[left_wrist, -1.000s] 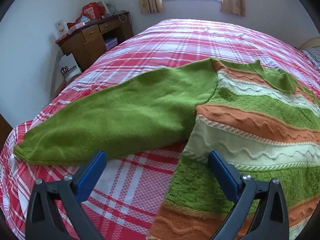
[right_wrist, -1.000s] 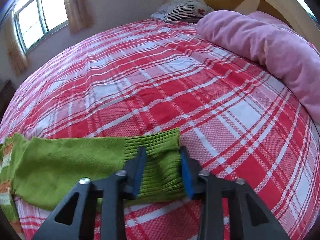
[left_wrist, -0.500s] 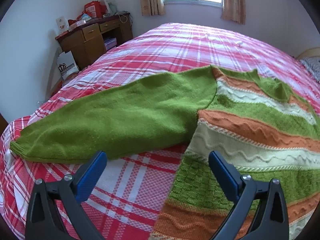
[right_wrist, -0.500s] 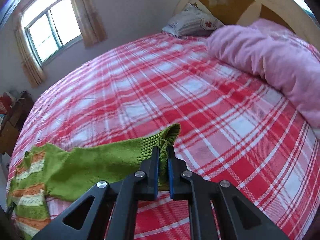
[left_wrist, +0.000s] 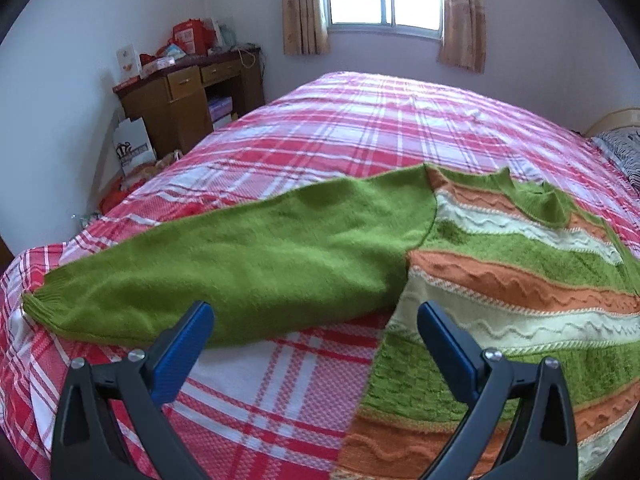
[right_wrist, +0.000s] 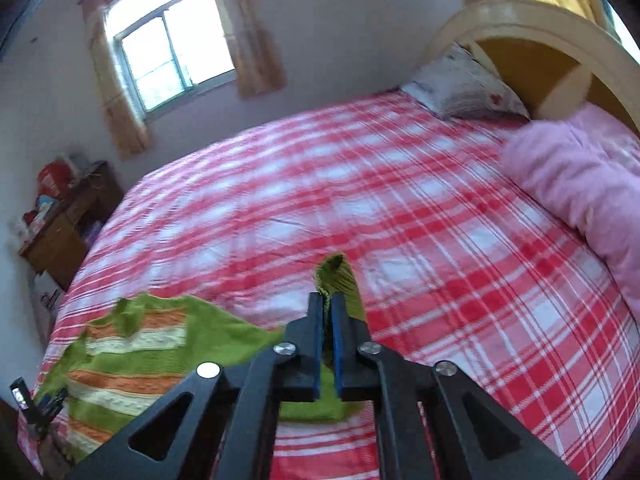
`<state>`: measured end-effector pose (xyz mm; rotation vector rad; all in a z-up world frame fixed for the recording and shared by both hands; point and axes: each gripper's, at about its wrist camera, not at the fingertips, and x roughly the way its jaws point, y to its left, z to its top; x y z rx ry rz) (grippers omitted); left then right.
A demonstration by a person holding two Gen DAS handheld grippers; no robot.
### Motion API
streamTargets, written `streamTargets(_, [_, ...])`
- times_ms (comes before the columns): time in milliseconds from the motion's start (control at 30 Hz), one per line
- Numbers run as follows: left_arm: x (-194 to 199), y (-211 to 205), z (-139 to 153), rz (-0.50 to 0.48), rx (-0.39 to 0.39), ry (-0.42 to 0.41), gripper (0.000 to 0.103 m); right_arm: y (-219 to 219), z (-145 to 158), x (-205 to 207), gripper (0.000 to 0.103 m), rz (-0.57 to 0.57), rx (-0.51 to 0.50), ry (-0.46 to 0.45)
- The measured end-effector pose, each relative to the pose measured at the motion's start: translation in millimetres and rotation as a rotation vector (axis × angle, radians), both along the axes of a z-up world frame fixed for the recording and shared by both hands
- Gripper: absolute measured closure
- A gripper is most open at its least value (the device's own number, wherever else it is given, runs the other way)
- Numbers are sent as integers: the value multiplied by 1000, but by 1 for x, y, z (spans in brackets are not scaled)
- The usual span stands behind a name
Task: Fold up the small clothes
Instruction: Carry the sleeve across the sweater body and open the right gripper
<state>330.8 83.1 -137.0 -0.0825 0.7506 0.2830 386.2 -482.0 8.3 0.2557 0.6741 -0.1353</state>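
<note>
Green sleeve point(left_wrist: 248, 264) lengthwise leftward from striped sweater point(left_wrist: 520, 280)

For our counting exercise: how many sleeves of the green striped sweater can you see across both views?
2. One sleeve lies flat on the plaid bed; the other sleeve's cuff is pinched in the right gripper, lifted.

Right gripper point(right_wrist: 327, 300) now clamped flat on the ribbed cuff point(right_wrist: 338, 280) of the green sleeve, blue pads nearly touching, against a half-wide stance around the cuff one second back. Cuff raised clear of the plaid bedspread point(right_wrist: 440, 260), standing upright above the pads instead of lying flat. Sleeve drawn up and leftward toward the striped sweater body point(right_wrist: 132, 344). More window and headboard in the right wrist view. Left wrist view slightly higher, far wall more exposed.
</note>
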Motion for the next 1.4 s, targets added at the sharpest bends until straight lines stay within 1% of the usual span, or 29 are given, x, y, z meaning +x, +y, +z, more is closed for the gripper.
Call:
streamTargets(100, [1, 2, -7, -6, -13, 10, 0, 29, 20, 8, 100, 49, -21, -21])
streamTargets(200, [-1, 4, -11, -7, -33, 16, 0, 57, 34, 17, 100, 94, -35, -31])
streamTargets(267, [-2, 7, -10, -2, -48, 6, 0, 74, 40, 22, 100, 116, -54, -33])
streamTargets(667, [-7, 12, -14, -10, -100, -14, 0, 165, 74, 53, 100, 236, -91, -60])
streamTargets(800, [-5, 14, -17, -10, -125, 8, 0, 206, 86, 61, 100, 294, -114, -75])
streamTargets(933, [-2, 15, -22, -8, -145, 38, 0, 243, 92, 69, 100, 351, -126, -79])
streamTargets(1033, [-3, 13, -22, -12, -139, 36, 0, 268, 89, 75, 100, 388, -124, -78])
streamTargets(1167, [-3, 14, -22, -15, -136, 39, 0, 308, 76, 86, 100, 443, -112, -69])
streamTargets(1333, [-3, 17, -23, -8, -154, 40, 0, 363, 35, 104, 100, 523, -49, -43])
streamTargets(1400, [-3, 16, -24, -7, -148, 42, 0, 386, 9, 112, 100, 541, -34, -29])
